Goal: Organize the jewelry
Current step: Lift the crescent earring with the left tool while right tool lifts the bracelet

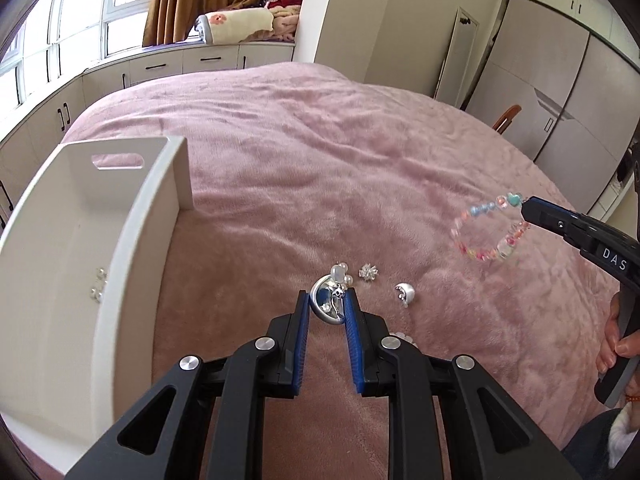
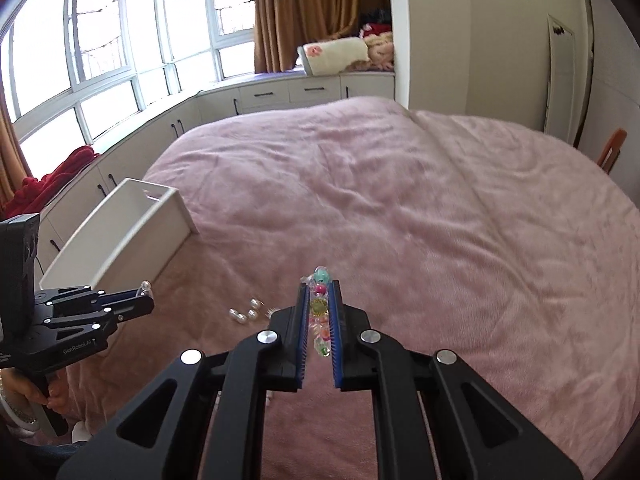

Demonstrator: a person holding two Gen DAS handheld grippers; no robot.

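Note:
My left gripper (image 1: 327, 295) is shut on a silver crescent ornament (image 1: 329, 306) with clear beads, held just above the pink bed. It also shows in the right wrist view (image 2: 142, 294). My right gripper (image 2: 320, 284) is shut on a colourful beaded bracelet (image 2: 320, 312); in the left wrist view the bracelet (image 1: 486, 236) hangs from the right gripper (image 1: 528, 206) above the bed. A white storage box (image 1: 132, 224) stands at the left with a pearl piece (image 1: 98, 284) inside. A crystal flower piece (image 1: 369, 271) and a small silver crescent (image 1: 406, 293) lie on the blanket.
The pink blanket (image 1: 320, 160) covers the bed. Loose pearl pieces (image 2: 246, 312) lie on it near the box (image 2: 120, 228). White cabinets and windows run along the far left, wardrobes (image 1: 560, 80) at the right, a wooden chair (image 2: 610, 152) beyond the bed.

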